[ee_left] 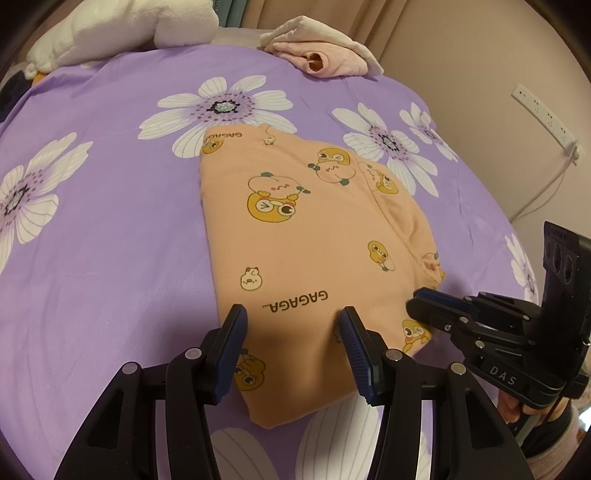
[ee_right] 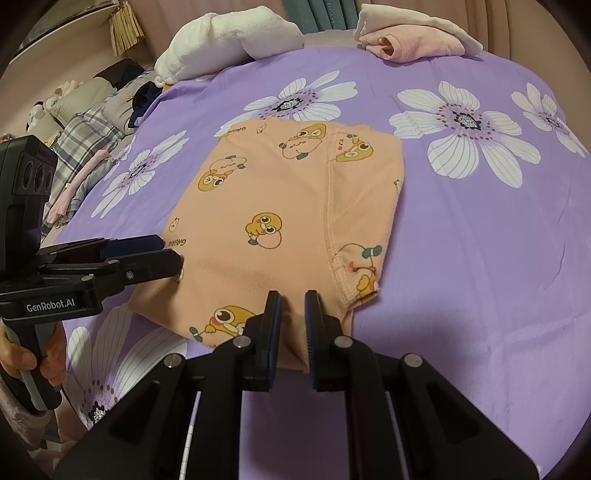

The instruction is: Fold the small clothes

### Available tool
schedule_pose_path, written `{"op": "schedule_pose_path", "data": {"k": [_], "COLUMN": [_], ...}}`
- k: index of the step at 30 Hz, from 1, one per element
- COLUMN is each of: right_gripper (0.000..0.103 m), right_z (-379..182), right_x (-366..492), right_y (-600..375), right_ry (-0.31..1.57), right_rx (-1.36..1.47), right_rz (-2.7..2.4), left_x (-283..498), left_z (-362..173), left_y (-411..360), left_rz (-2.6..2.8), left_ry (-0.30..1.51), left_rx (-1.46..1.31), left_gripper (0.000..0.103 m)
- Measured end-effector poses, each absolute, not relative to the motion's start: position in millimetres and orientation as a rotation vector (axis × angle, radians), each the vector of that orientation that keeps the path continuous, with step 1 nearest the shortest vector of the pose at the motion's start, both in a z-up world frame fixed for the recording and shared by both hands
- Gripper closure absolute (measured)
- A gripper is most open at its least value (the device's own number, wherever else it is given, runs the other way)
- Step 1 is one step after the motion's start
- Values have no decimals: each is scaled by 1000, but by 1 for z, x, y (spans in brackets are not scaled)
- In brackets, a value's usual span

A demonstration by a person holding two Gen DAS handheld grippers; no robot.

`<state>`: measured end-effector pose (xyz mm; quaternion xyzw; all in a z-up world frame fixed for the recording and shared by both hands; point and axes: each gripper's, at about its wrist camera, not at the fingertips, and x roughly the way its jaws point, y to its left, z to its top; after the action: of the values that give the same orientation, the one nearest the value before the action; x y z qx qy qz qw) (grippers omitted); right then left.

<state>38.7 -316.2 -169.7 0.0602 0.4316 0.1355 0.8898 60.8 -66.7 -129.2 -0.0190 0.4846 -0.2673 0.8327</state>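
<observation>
An orange garment (ee_left: 295, 229) (ee_right: 280, 206) printed with ducks, peaches and "GAGAGA" lies folded flat on the purple flowered bed sheet (ee_left: 110, 229) (ee_right: 480, 266). My left gripper (ee_left: 293, 325) (ee_right: 170, 253) stands open at the garment's near left edge, its blue-padded fingers astride flat cloth without pinching it. My right gripper (ee_right: 293, 306) (ee_left: 415, 299) is shut on a small ridge of the garment's near edge, just left of a stitched hem. A hand holds each gripper's handle.
Folded pink and cream clothes (ee_left: 321, 48) (ee_right: 413, 40) lie at the bed's far edge beside a white plush bundle (ee_left: 122, 29) (ee_right: 229, 37). A power strip (ee_left: 543, 114) hangs on the right wall. Plaid cloth and clutter (ee_right: 85, 129) sit past the bed's left side.
</observation>
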Motion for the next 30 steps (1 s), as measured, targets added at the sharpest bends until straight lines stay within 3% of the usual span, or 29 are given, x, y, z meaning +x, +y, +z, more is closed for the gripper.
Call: {"op": "schedule_pose_path", "data": {"k": [30], "right_gripper": [89], "right_z": [-169], "right_x": [30], "right_y": [-317], "right_ry": [904], "right_rx": [134], "right_rz": [280], "left_x": [51], "left_z": [-138], "left_y": [-58], "left_rz": [-559], "left_ry": [1083], "left_rx": [-40], "left_gripper": [50]}}
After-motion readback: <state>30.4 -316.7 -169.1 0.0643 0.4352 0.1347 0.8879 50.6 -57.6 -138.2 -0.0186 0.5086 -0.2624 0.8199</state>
